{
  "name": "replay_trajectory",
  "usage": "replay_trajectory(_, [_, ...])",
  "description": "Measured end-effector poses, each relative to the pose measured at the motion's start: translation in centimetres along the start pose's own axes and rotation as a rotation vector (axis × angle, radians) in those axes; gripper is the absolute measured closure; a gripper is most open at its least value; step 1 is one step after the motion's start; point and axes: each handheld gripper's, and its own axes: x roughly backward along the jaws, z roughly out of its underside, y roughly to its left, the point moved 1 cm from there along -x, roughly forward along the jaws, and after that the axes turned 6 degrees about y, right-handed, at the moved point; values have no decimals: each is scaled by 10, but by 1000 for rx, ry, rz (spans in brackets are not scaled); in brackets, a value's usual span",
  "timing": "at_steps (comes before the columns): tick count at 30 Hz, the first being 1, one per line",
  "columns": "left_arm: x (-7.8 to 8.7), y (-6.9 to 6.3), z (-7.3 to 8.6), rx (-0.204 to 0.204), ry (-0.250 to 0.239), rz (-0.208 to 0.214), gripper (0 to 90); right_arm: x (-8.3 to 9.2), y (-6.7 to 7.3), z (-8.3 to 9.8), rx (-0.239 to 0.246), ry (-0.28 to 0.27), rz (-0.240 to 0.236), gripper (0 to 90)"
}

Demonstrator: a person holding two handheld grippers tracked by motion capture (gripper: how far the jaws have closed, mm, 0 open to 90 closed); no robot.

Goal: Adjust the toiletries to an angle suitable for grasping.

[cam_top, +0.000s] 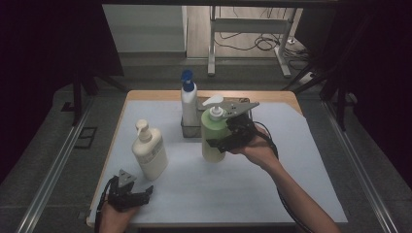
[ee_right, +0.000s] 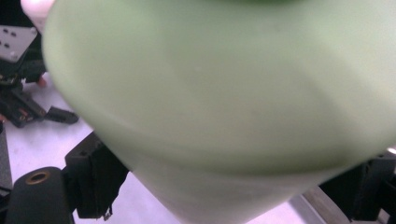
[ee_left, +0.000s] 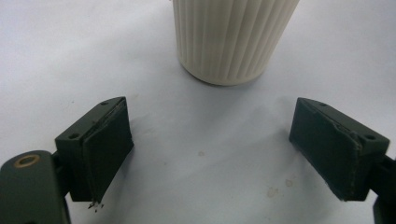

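A pale green pump bottle (cam_top: 213,133) with a white pump head is at the table's middle, and my right gripper (cam_top: 217,143) is shut on its lower body from the right. In the right gripper view the green bottle (ee_right: 224,93) sits between both jaws, very close and blurred. A cream ribbed pump bottle (cam_top: 149,153) stands upright at the left. My left gripper (cam_top: 138,188) rests low by the front edge, just short of the cream bottle (ee_left: 233,37), open with nothing between its jaws (ee_left: 210,149).
A white bottle with a blue cap (cam_top: 188,99) stands in a dark holder (cam_top: 190,130) at the back centre, just behind the green bottle. A white sheet (cam_top: 252,189) covers the wooden table. Metal rails run along both sides of the table.
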Motion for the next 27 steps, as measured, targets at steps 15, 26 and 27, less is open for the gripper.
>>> replay_trajectory(15, [0,0,0,0,0,-1,126,1,-19,-23,-22,-13,60,122])
replay_trajectory(26, [0,0,0,0,1,0,125,1,-33,-40,-37,-37,110,123])
replay_trajectory(27, [0,0,0,0,2,0,125,0,-33,-41,-39,-38,113,123])
